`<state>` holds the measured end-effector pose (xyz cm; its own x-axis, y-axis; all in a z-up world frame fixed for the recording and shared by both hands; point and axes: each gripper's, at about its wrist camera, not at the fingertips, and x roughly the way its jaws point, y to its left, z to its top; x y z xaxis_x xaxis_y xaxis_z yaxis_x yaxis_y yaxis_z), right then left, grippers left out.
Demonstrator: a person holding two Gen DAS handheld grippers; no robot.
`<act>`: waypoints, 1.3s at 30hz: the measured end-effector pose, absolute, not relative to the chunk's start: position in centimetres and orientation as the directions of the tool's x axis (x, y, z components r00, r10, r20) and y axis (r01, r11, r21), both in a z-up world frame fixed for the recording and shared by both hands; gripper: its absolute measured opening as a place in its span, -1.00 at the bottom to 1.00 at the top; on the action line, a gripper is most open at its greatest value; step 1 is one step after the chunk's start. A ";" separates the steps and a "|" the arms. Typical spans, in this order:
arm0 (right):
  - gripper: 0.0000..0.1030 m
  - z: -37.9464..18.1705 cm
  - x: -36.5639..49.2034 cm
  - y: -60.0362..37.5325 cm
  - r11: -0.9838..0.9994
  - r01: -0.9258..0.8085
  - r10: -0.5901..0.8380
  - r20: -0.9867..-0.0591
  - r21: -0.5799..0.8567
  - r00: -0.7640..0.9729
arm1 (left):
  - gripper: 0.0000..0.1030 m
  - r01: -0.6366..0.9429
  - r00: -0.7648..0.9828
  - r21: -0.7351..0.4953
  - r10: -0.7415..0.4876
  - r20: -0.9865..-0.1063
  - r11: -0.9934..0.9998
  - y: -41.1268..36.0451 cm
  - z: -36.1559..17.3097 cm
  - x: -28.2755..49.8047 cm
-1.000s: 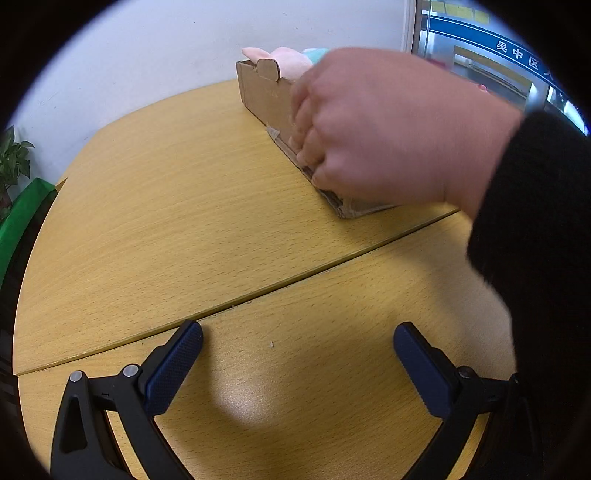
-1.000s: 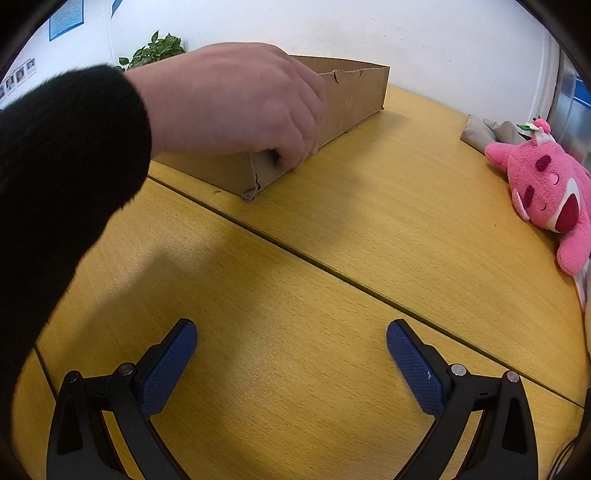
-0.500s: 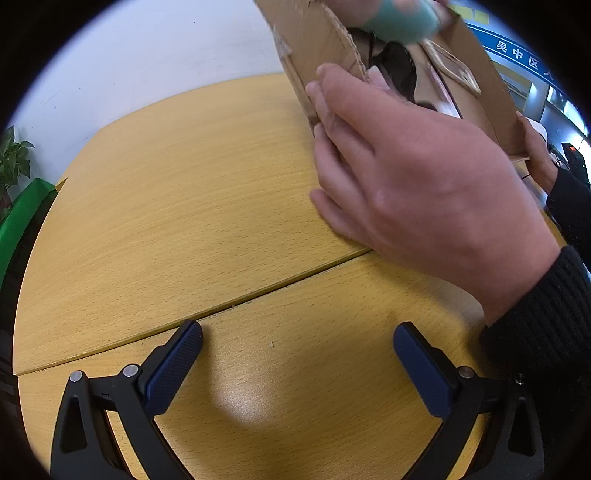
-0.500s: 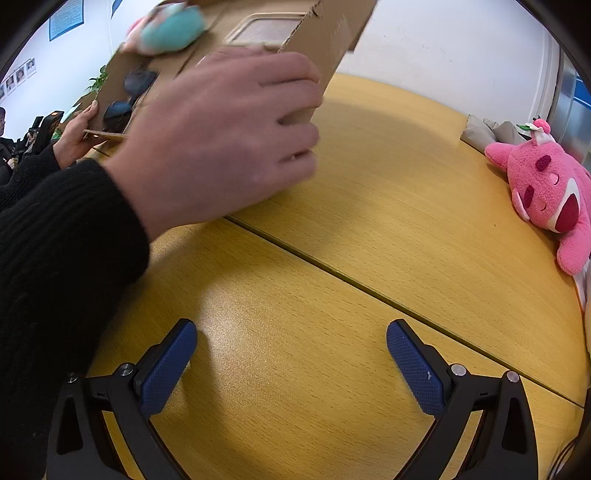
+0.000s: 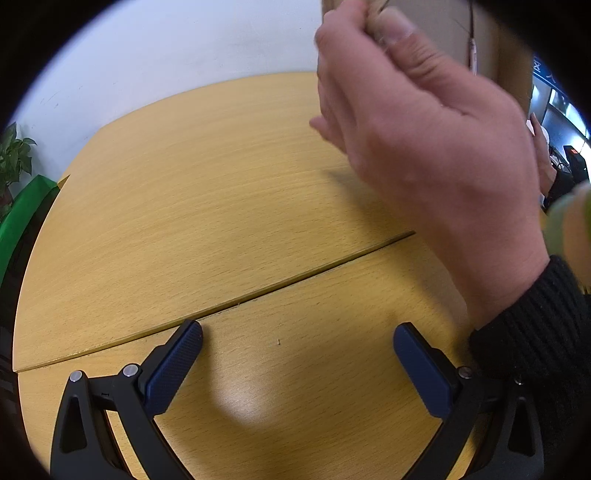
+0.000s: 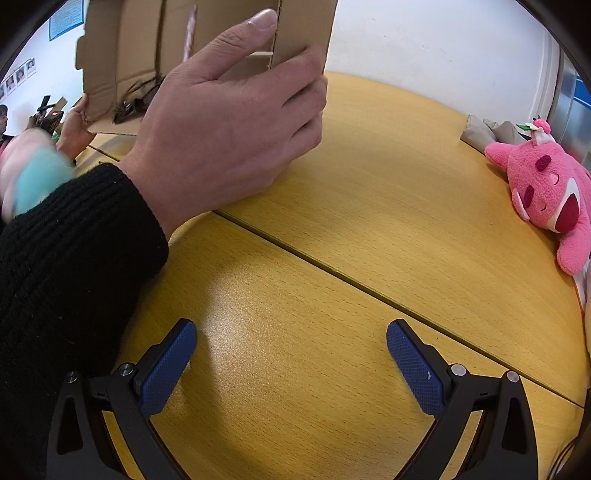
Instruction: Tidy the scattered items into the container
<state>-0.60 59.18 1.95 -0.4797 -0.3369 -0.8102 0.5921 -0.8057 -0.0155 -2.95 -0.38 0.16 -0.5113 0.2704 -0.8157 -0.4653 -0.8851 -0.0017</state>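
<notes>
Nearest to me, the left gripper [image 5: 297,345] sits low over the wooden table [image 5: 192,192] with its blue-padded jaws spread wide and nothing between them; the right gripper [image 6: 291,341] is the same, jaws apart and empty above the tabletop. Just beyond them a seam runs across the table from one side to the other. Over that seam a bare hand [image 6: 229,122] in a black knitted sleeve [image 6: 70,240] grips the near edge of the cardboard box [image 6: 207,33], thumb on the inside and fingers wrapped round the outside, and the box is lifted clear of the table and tipped so its open side faces the grippers. A second hand [image 6: 75,127] holds the box's far corner. A blurred pink and teal soft thing [image 6: 31,173] shows at the left, beside the sleeve. Farther off to the right, a pink plush toy [image 6: 546,188] lies on the table near its edge, well apart from the box.
</notes>
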 end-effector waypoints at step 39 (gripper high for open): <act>1.00 1.9 -0.6 59.1 -0.808 0.589 -0.335 -0.810 -0.016 -0.481 | 1.00 -0.447 -0.518 0.001 0.259 -0.815 -0.894 -1.1 0.6 -3.7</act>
